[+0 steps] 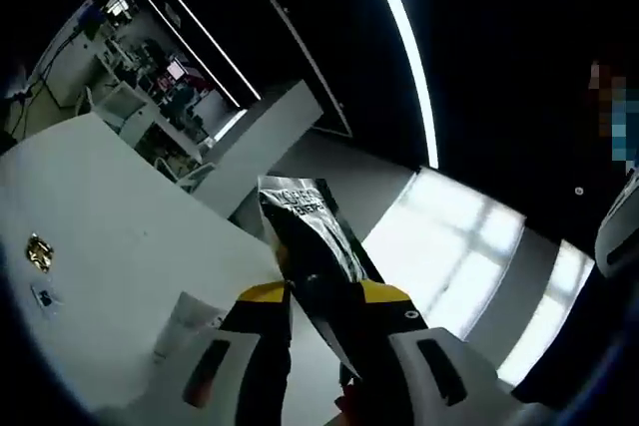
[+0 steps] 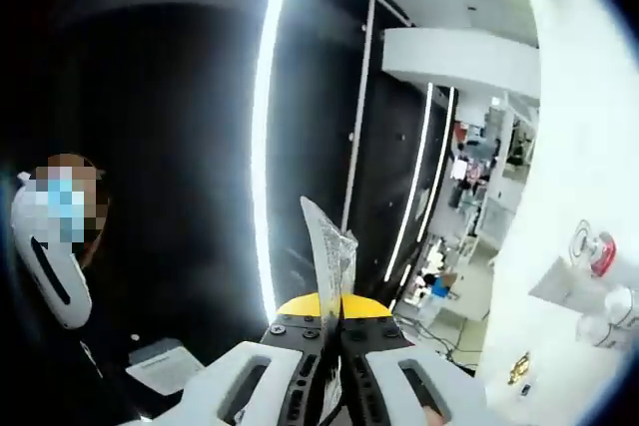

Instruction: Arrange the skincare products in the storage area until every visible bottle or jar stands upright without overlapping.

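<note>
Both grippers (image 1: 324, 311) (image 2: 332, 311) pinching one foil sachet (image 1: 315, 246); long axis along jaws (white table (image 1: 110, 246) off to side, L nearer).

Count, left gripper view: 1 dark foil sachet (image 1: 315, 246), 1 gold item (image 1: 38, 252), 1 small card (image 1: 45, 297), 1 white tube (image 1: 185, 326) on table (image 1: 110, 207). Right gripper view: 1 silver sachet (image 2: 329, 246), approx. 3 bottles/tubes (image 2: 589, 276); exact no. unclear.
</note>
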Available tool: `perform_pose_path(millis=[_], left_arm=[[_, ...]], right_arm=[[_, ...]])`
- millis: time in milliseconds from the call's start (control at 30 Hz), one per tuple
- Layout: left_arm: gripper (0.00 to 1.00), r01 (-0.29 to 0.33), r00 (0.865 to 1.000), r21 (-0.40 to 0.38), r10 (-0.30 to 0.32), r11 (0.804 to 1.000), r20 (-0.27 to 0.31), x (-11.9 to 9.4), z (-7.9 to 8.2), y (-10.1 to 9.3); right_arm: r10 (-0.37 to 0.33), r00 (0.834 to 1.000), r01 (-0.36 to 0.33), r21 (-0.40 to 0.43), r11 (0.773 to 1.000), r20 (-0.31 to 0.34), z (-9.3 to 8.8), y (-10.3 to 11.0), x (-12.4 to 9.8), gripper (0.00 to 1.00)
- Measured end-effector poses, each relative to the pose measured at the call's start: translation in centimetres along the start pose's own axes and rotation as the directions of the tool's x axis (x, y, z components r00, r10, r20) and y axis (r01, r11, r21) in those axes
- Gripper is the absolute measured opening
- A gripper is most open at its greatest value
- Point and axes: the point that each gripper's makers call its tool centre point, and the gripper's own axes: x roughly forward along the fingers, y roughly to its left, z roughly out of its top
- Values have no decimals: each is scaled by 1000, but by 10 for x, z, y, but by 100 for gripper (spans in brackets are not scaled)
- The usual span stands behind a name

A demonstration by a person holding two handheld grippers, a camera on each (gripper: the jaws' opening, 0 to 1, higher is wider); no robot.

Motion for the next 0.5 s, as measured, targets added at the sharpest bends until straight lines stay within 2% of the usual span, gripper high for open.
perform_pose_path(millis=[33, 67, 100, 133, 167, 200, 267, 367, 400, 467, 500], left_arm=[[15, 0, 1000, -3, 0, 1000, 3, -1, 2, 1], [5, 4, 1000, -6, -4, 1000, 10, -3, 4, -1], [0, 12, 1000, -7, -11, 1000, 17, -5, 8, -1], [0, 25, 999, -27, -25, 999, -23, -5, 4, -5], [0, 19, 999, 7, -19, 1000, -42, -6, 1, -4], [0, 23, 999, 28, -22, 999, -37, -7, 2, -6], [0, 44, 998, -6, -44, 999, -47, -8, 3, -11], [0, 75, 994, -10, -75, 997, -81, -9, 3, -17], [0, 113, 985, -32, -116, 993, -128, -10, -1, -24], [0, 136, 978, -20, -137, 991, -156, -12, 0, -28], [0, 165, 966, -16, -165, 986, -199, -14, -2, -31]], right_arm=[[-2, 1000, 2, 3, 1000, 2, 1, -1, -1, 0], [-15, 1000, 15, 2, 1000, 9, 5, -5, -3, 0], [-32, 999, 32, -17, 999, 8, 8, -9, -4, 0], [-27, 998, 23, -65, 998, -62, 0, -10, -7, 0], [-9, 998, 4, -89, 996, -61, 1, -7, -8, 1], [-12, 997, 7, -67, 998, -70, 0, -6, -9, 1], [-5, 997, 1, -59, 998, -76, 0, -5, -10, 3], [8, 995, -14, -58, 998, -98, 2, -4, -11, 7], [14, 996, -18, -45, 999, -89, 6, -3, -11, 9], [27, 998, -27, 0, 1000, -53, 21, -4, -10, 13], [37, 998, -37, -1, 999, -54, 28, -5, -10, 15]])
